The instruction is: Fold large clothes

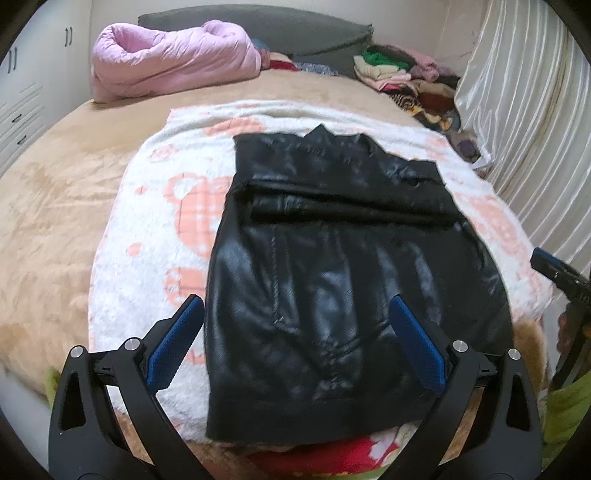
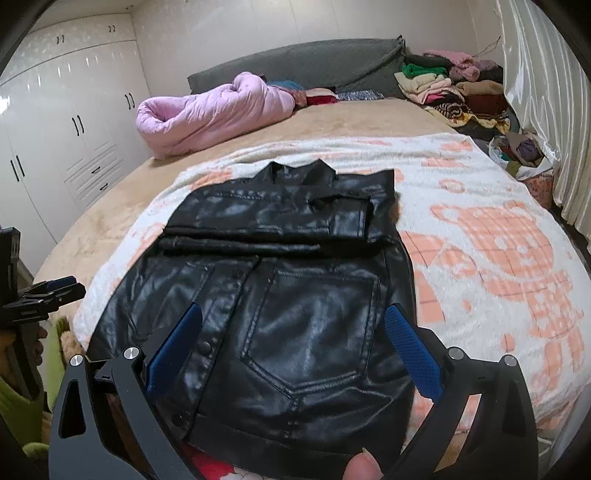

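**Bedroom: bed, wardrobe wall, curtain**

Large bed [image 2: 332, 122] with tan plush cover, grey padded headboard [image 2: 295, 70] against a pale back wall [image 2: 258, 29]. White-and-peach bear-print blanket [image 2: 498, 229] spread over the near half of the bed. Rolled pink duvet [image 2: 207, 114] near the headboard on the left. Heap of mixed clothes [image 2: 454, 92] piled in the far right corner. Glossy white built-in wardrobe [image 2: 74, 122] with black handles and drawers along the left wall. Shiny cream curtain [image 1: 517, 110] down the right side. Even indoor light, reflections on the wardrobe doors.
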{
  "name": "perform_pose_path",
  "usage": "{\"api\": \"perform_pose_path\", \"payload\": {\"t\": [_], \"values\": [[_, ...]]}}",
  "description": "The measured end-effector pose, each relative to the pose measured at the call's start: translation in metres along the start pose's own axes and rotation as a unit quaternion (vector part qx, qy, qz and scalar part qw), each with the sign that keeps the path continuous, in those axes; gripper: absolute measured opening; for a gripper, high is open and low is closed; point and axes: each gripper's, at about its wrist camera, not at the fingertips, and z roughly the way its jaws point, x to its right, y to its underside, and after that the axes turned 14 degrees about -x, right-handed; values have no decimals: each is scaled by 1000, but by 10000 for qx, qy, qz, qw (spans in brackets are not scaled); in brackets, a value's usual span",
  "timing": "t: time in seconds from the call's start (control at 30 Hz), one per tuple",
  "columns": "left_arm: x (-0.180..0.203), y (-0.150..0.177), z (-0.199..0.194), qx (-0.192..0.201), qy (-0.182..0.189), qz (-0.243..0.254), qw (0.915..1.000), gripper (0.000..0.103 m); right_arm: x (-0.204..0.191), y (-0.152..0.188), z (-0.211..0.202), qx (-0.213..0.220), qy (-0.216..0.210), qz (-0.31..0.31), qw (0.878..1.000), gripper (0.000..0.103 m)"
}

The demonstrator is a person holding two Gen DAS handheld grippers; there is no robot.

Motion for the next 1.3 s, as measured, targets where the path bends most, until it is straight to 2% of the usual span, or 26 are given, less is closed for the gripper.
{"api": "perform_pose_path", "payload": {"t": [0.47,0.6,0.93,1.0,1.17,1.23,1.27,1.3], "values": [[-29,26,25,-436,50,-328,9985,94,31,36,19,-517,232,63,9984,99],[-35,33,31,-539,51,-402,9977,94,41,45,25,-699,149,164,9973,99],[-46,47,45,-709,335,-411,9961,93,48,60,44,-1209,227,150,9923,99],[-47,48,48,-761,262,-414,9959,93,48,63,47,-1280,252,128,9914,99],[-48,53,54,-864,414,-413,9945,93,49,67,53,-1451,163,143,9892,99],[-46,58,57,-919,507,-352,9939,84,50,68,56,-1563,127,142,9875,99],[-45,59,58,-923,523,-341,9938,70,51,69,58,-1629,113,146,9865,99],[-46,60,59,-943,438,-345,9940,65,52,71,60,-1663,93,161,9859,99]]}}
